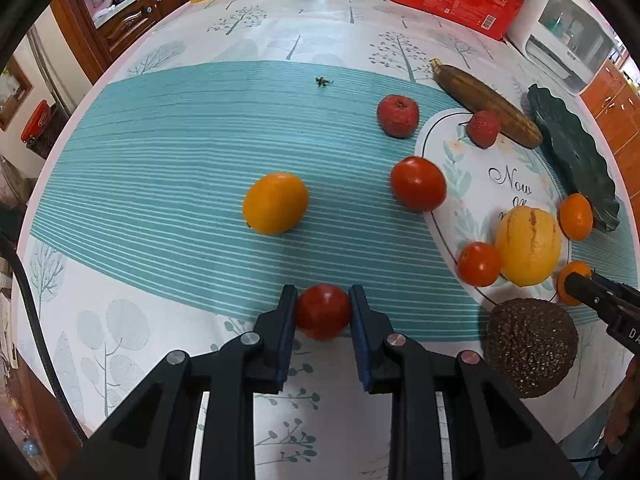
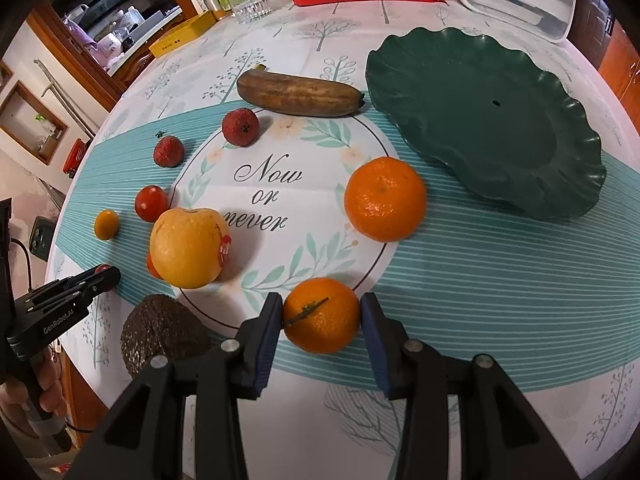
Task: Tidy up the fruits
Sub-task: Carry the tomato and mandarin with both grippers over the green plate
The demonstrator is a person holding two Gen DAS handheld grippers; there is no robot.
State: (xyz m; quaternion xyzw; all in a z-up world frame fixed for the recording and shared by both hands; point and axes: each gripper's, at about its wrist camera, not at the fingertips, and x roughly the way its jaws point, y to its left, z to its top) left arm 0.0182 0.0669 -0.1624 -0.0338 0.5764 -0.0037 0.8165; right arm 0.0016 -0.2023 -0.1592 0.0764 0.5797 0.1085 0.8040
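1. The left gripper (image 1: 323, 310) was closed on a small red tomato (image 1: 322, 311) at the lower centre of the left wrist view; both blue pads (image 1: 289, 332) were pressed against its sides, and the tomato sat at the edge of the teal striped band of the tablecloth (image 1: 160, 168).
2. The right gripper (image 2: 322, 320) was set around a small mandarin (image 2: 321, 315) with a green stem, low in the right wrist view; the left pad was seen touching the peel and the right pad was at or just against it, so a grip was judged to be made.
3. Outward from the fingers, loose fruit was spread over the cloth: an orange-yellow tomato (image 1: 275, 203), a second red tomato (image 1: 418, 184), two lychees (image 2: 240, 127), a larger mandarin (image 2: 385, 199), a striped yellow fruit (image 2: 189, 253), an avocado (image 2: 162, 334) and a browned banana (image 2: 298, 93).
4. The dark green leaf-shaped plate (image 2: 560, 200) lay bare at the upper right of the right wrist view.
5. The step in hand was judged to be pickup with both grippers; next, each fruit would need lifting clear and carrying to the plate, with the soft tomato squeezed lightly.
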